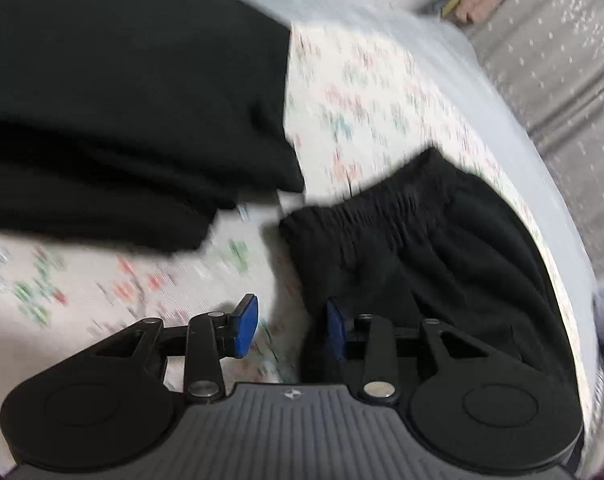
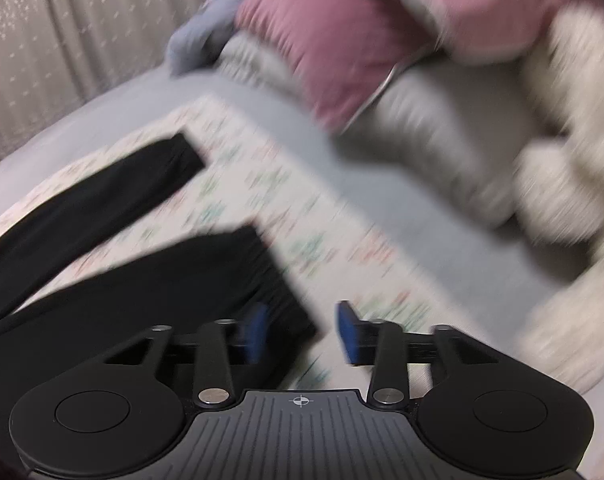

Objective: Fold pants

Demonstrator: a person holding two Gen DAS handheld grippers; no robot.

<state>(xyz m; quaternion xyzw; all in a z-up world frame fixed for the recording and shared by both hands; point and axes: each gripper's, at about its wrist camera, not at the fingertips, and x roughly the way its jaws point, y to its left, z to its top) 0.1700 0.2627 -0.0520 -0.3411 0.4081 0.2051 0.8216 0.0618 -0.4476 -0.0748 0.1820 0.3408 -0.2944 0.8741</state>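
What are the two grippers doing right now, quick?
Left gripper: open, holding nothing; black pants beside it.
Right gripper: open, holding nothing; pants edge lies between its fingers.

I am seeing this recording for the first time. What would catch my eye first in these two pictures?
The black pants stand out most, dark on the pale flower-printed sheet, their gathered waistband just ahead of the open left gripper. In the right wrist view, a pink pillow lies at the top, beyond the open right gripper.
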